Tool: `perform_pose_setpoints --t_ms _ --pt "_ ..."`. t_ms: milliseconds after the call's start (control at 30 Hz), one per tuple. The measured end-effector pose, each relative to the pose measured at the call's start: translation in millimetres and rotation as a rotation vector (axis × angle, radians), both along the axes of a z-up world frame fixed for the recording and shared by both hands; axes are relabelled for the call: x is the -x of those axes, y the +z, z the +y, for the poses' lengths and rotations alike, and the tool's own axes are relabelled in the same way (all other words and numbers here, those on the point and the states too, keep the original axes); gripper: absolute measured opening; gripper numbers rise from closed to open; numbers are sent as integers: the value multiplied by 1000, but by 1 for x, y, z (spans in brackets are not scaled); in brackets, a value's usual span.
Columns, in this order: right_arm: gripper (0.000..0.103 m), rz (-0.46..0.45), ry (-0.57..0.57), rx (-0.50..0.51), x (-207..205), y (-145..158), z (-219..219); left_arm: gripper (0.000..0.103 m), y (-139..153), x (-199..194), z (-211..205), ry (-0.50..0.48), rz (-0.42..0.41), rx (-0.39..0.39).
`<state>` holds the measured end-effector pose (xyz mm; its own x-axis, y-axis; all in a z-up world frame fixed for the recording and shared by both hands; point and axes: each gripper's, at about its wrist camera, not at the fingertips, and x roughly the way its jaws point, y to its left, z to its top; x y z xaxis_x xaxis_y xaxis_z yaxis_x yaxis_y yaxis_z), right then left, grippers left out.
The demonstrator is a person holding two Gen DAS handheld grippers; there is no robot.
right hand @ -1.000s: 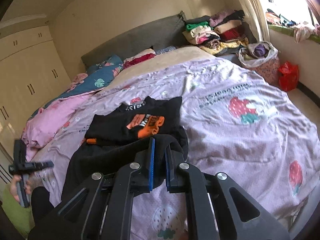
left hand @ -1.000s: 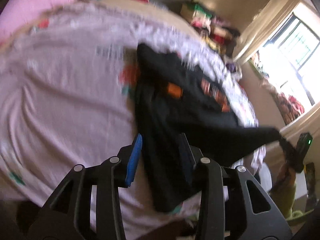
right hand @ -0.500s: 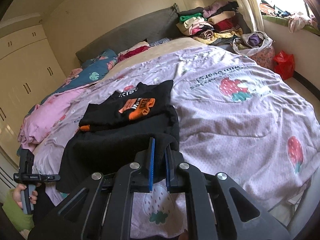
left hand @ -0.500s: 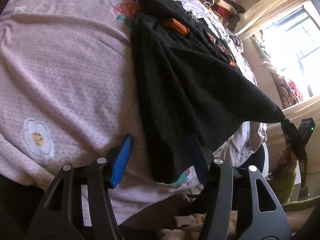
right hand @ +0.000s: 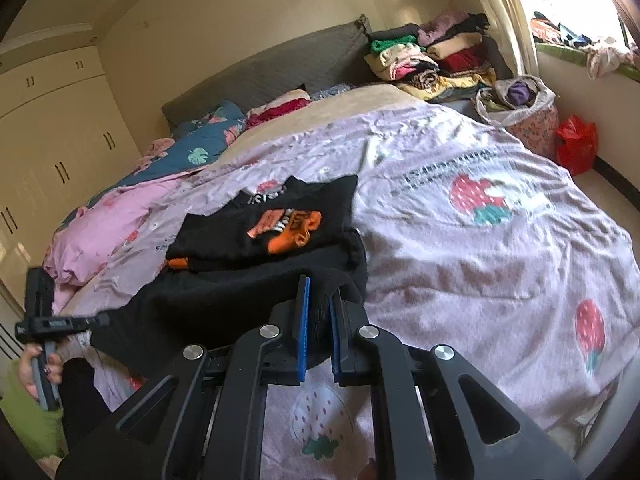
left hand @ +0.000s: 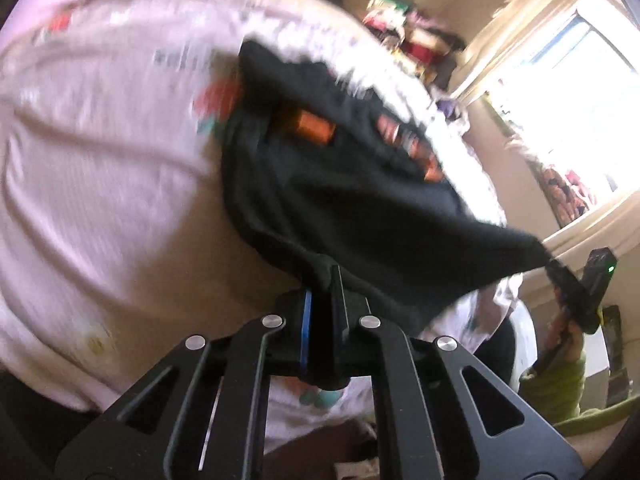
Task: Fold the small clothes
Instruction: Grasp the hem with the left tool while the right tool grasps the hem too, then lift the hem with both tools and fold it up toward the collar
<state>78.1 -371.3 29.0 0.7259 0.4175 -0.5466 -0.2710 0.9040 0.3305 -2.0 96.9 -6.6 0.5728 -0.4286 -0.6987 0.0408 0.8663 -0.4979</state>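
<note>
A small black shirt [right hand: 264, 236] with an orange print lies on the bed, its near hem lifted off the pink bedspread [right hand: 480, 248]. My right gripper [right hand: 318, 300] is shut on the hem's right corner. My left gripper [left hand: 322, 280] is shut on the hem's left corner; the shirt [left hand: 352, 196] stretches from it across to the right gripper [left hand: 560, 276]. In the right wrist view the left gripper [right hand: 104, 320] shows at the far left, at the cloth's other corner. The left wrist view is blurred.
Stacks of folded clothes [right hand: 432, 56] sit at the bed's far right corner. A laundry bag [right hand: 520, 108] and a red bag [right hand: 576, 144] stand on the floor by the window. Pillows and a pink blanket [right hand: 104, 232] lie at the bed's left. Wardrobes [right hand: 52, 140] line the left wall.
My left gripper was open with the hem between its fingers; it has shut on the hem. The right gripper has stayed shut on the other corner.
</note>
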Motion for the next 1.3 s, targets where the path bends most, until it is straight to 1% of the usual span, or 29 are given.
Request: perform_pose_setpoints --t_ms 133,233,367,567,733,867,1033,1167,1300 --pt "8 -25 11 9 -8 10 5 2 29 -9 13 31 -83 -5" --pt "8 -45 17 12 -16 18 9 2 41 -19 25 66 -117 -1" --pt "8 -68 22 5 -29 29 13 2 47 -34 32 100 -134 31" --pt "8 -89 23 0 -54 43 23 2 60 -56 45 144 -181 89" --pt "8 -83 9 -46 -80 48 27 2 69 -77 52 164 -207 131" --pt "8 -77 -13 -78 -99 48 27 2 71 -96 58 185 -217 155" --pt "8 -76 -24 -88 -124 50 30 2 63 -121 65 216 -204 197" --pt "8 -72 -33 -74 -146 48 33 2 56 -137 70 238 -194 207" --pt "8 -63 -47 -60 -168 43 38 2 48 -150 74 258 -184 193"
